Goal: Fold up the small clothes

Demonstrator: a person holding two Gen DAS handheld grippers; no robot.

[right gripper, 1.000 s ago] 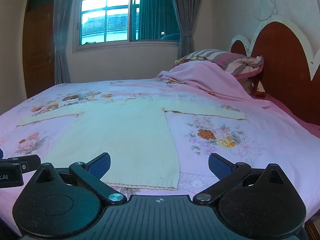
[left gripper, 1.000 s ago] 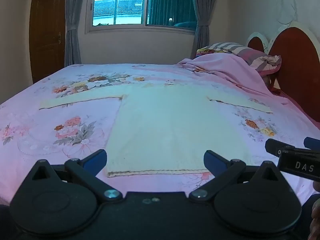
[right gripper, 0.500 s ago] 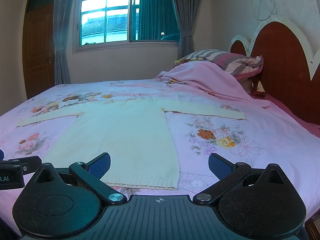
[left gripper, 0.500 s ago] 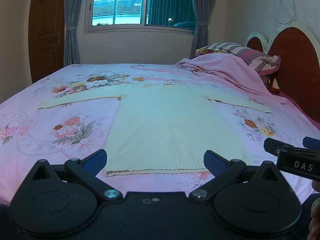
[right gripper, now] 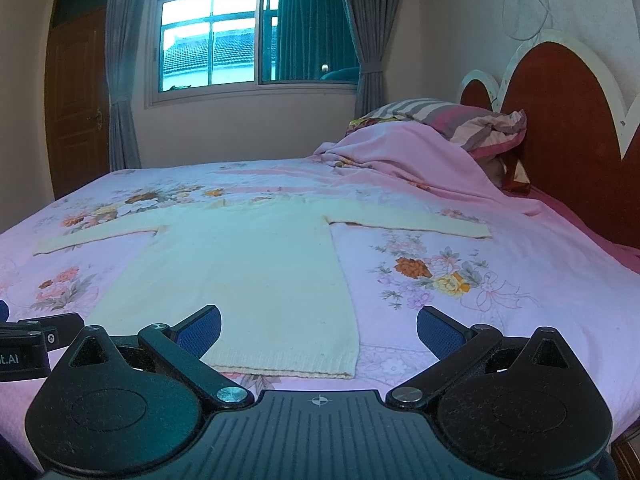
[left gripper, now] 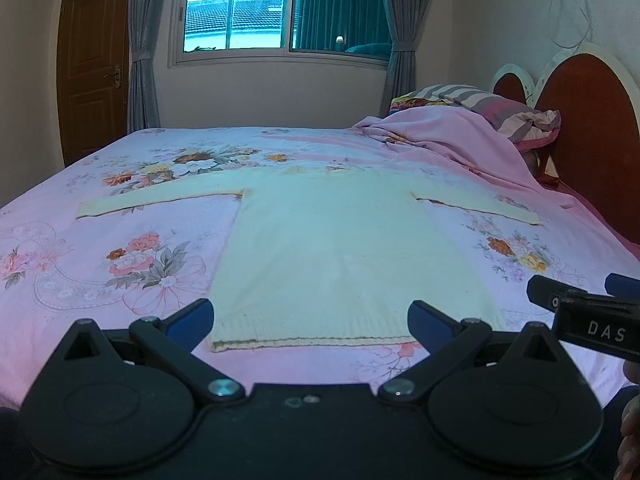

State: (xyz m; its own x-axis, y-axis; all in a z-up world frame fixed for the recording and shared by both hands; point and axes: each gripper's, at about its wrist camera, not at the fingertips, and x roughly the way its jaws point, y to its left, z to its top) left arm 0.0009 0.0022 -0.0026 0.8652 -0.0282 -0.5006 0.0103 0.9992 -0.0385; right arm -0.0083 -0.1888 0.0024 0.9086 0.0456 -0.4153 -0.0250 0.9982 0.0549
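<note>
Black and blue-padded, the left hand-held gripper (left gripper: 310,318) hangs low at the bed's near edge with its jaws spread wide and nothing between them; the sweater's hem lies just beyond the pads. The right hand-held gripper (right gripper: 318,326) sits just beside it, equally spread and empty, its left pad (right gripper: 200,330) over the hem's near corner as seen from its own camera, though whether it touches the knit cannot be told. Each tool shows at the edge of the other's view.

Beyond them the cream sweater (left gripper: 340,248) lies flat and unfolded on the pink floral bed (left gripper: 120,256), hem toward the cameras, both sleeves stretched straight out sideways. Farther back, on the right, a rumpled pink blanket (left gripper: 452,136) is heaped against striped pillows (left gripper: 472,98) by the red headboard (left gripper: 588,128). A curtained window (left gripper: 256,12) fills the far wall.
</note>
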